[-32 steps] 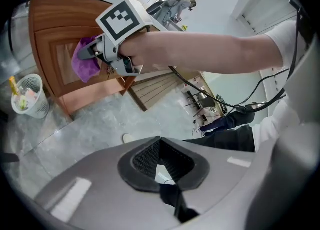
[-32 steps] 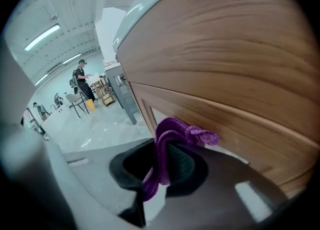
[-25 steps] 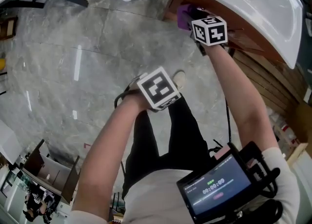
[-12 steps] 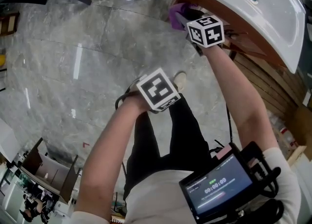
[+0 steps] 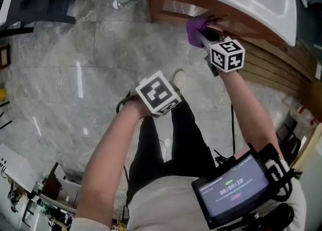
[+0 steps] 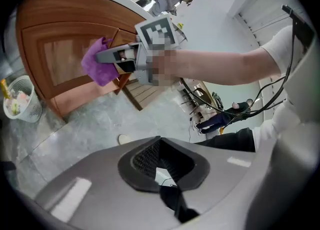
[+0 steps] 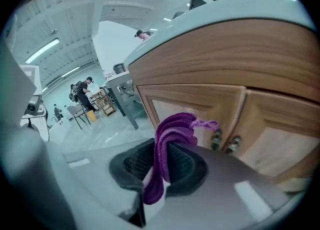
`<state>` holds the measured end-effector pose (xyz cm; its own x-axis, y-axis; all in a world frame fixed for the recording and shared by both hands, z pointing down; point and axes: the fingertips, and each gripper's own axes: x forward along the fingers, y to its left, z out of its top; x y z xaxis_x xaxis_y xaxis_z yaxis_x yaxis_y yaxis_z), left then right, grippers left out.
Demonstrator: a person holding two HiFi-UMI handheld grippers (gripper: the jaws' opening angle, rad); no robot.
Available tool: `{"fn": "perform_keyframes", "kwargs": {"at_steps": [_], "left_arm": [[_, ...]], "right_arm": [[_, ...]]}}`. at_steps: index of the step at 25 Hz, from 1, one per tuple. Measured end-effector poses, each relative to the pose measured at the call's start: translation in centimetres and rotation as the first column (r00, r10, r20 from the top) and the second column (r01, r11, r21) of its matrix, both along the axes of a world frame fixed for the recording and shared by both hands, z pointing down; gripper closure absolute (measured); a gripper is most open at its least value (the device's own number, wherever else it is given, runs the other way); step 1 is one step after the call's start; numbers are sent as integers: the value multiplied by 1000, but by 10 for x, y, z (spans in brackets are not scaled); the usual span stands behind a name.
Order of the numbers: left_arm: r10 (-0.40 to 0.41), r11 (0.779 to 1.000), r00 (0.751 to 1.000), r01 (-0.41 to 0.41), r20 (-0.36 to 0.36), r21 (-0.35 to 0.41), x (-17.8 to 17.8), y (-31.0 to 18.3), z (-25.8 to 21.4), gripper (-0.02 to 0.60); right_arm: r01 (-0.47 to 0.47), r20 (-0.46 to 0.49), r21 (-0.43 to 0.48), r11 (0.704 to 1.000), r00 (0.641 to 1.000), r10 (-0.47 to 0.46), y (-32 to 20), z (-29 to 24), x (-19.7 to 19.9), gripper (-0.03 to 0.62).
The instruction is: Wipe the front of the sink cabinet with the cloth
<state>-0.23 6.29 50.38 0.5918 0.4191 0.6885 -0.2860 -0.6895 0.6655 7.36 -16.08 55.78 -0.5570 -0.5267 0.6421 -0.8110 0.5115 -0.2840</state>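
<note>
The right gripper (image 7: 162, 166), clamping the purple cloth (image 7: 172, 129), is pointing straight at the sink cabinet door (image 7: 195, 104) just ahead, while the closed, empty left gripper (image 6: 160, 166) is hanging farther off.

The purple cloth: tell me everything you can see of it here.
The purple cloth is soft, knitted-looking fabric, bunched into folds, a loose thread on top. The right tongs pinch it, one end hanging below them. It is held before the wooden cabinet front, near two door knobs; whether it touches is unclear.
</note>
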Motion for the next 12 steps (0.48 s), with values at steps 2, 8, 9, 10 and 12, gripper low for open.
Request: {"fn": "perform_keyframes", "kwargs": {"at_steps": [2, 8, 9, 10, 12], "left_arm": [[34, 999, 999, -34, -4, 1, 17, 1, 0, 575], [128, 992, 992, -128, -13, 3, 62, 4, 0, 574], [142, 990, 990, -142, -13, 3, 69, 4, 0, 574], [153, 988, 988, -153, -13, 3, 76, 3, 0, 575], [170, 985, 985, -170, -13, 3, 89, 2, 0, 574]], "right_arm": [[-64, -18, -12, 998, 998, 64, 13, 3, 45, 539], [-250, -104, -38, 967, 964, 245, 51, 16, 181, 539], [-276, -124, -40, 960, 955, 270, 54, 19, 203, 539], [-300, -145, -41, 953, 946, 291, 57, 22, 224, 539], [-341, -186, -45, 939, 926, 328, 59, 29, 263, 539]]}}
